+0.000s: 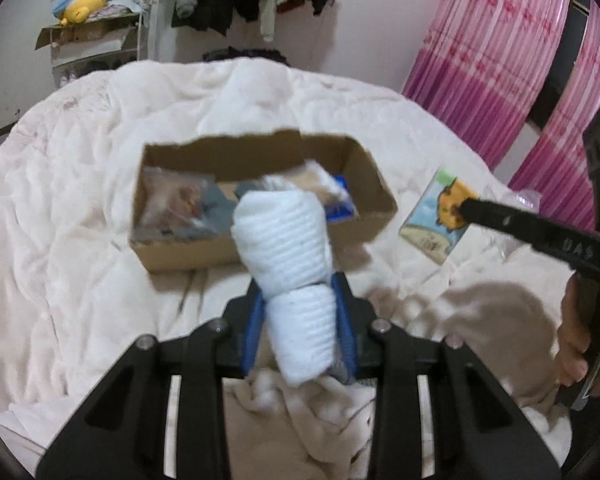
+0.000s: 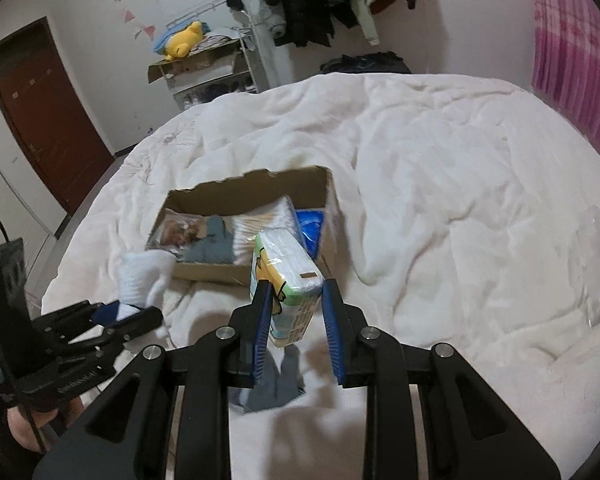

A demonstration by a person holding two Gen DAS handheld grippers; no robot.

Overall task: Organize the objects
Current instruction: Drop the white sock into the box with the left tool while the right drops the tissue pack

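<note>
Together, both grippers carry items toward the cardboard box (image 1: pixel 188 254) on the bed (image 2: pixel 440 168).
Left gripper (image 1: pixel 300 312): jaws clamped on a rolled white sock (image 1: pixel 284 240), held clear for dropping in. Right gripper (image 2: pixel 296 312): jaws pinching a tissue pack (image 2: pixel 288 280) near the box's near wall.

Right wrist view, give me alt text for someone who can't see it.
The right gripper holds a wrapped tissue pack above a white quilt, just short of an open cardboard box already holding several items. At lower left, the left gripper holds a rolled white sock.
</note>
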